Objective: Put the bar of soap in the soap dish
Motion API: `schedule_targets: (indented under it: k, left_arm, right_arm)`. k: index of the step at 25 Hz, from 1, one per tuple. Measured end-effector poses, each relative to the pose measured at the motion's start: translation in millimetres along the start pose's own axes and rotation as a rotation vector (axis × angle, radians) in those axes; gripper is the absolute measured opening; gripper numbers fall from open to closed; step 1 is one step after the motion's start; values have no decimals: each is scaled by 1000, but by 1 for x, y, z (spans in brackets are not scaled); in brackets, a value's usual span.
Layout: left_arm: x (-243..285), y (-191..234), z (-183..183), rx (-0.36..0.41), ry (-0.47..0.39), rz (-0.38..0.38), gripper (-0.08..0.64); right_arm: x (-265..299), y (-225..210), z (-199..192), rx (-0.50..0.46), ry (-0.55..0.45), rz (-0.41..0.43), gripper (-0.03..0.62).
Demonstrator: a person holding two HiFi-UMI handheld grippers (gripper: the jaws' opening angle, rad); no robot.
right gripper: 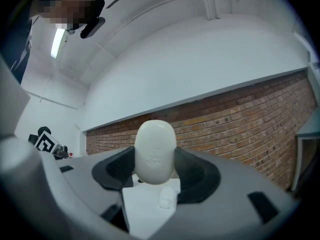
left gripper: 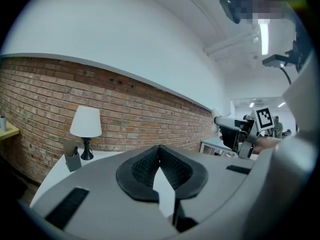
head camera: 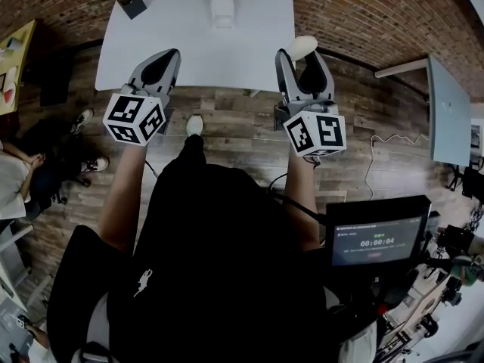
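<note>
right gripper point(right gripper: 155, 160) clamping bar of soap point(right gripper: 155, 149), smooth, pale, oval

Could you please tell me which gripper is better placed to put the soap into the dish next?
Right. The right gripper already grips the bar of soap between its jaws, pointed at the table where the soap dish sits. The left gripper is shut on nothing.

One legible item: a dark screen point(head camera: 376, 240) at the lower right of the head view displays a green timer that appears to read 00:00:04. The smaller line above it is too small to read. The embossed mark on the bar of soap point(right gripper: 155, 154) is illegible.
</note>
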State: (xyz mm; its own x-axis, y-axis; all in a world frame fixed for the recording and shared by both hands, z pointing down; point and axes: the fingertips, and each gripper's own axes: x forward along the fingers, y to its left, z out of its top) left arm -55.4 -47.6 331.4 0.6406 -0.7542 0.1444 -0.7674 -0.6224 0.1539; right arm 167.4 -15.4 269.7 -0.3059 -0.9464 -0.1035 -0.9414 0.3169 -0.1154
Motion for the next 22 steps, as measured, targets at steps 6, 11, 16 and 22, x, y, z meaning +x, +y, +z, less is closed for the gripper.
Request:
schedule_targets:
  k: [6, 11, 16, 22]
  left_arm:
    - [41, 48, 17, 6, 14, -56, 6]
    - [75, 81, 27, 7, 24, -103, 6]
    - [101, 101, 28, 8, 33, -151, 6]
    - [124, 122, 29, -5, 41, -187, 6]
  right_arm:
    - [63, 4, -5, 24, 6, -25, 253]
    - [107, 9, -5, 22, 2, -42, 253]
    - [133, 7, -11, 25, 10, -70, 253]
    - [151, 1, -20, 32, 27, -110, 253]
